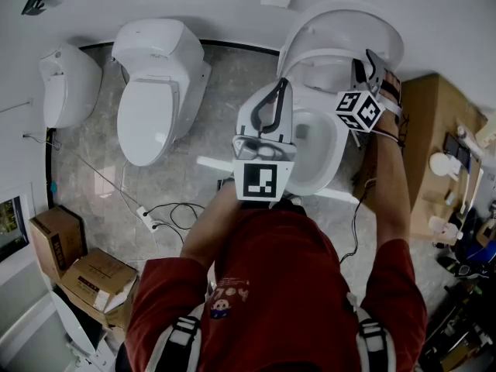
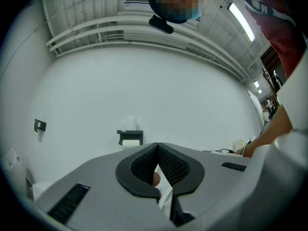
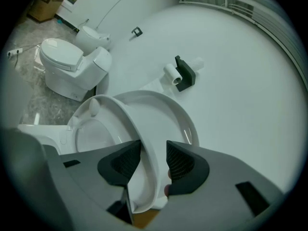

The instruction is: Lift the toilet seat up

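The white toilet (image 1: 314,142) stands before me, its lid (image 1: 341,22) up against the wall. The toilet seat (image 1: 322,54) is raised, tilted a little forward of the lid. My right gripper (image 1: 369,64) is shut on the seat's right rim; in the right gripper view the seat (image 3: 132,119) runs between the two pads of the right gripper (image 3: 153,150), with the lid (image 3: 171,114) behind it. My left gripper (image 1: 280,85) hovers level over the bowl's left side. In its own view the left gripper (image 2: 157,146) is shut on nothing and faces the white wall.
A second toilet (image 1: 155,91) with a closed lid stands to the left, another white fixture (image 1: 66,84) beyond it. Cardboard boxes (image 1: 85,273) and cables (image 1: 167,215) lie on the floor at left. A wooden cabinet (image 1: 434,130) stands close on the right. A paper holder (image 3: 180,73) hangs on the wall.
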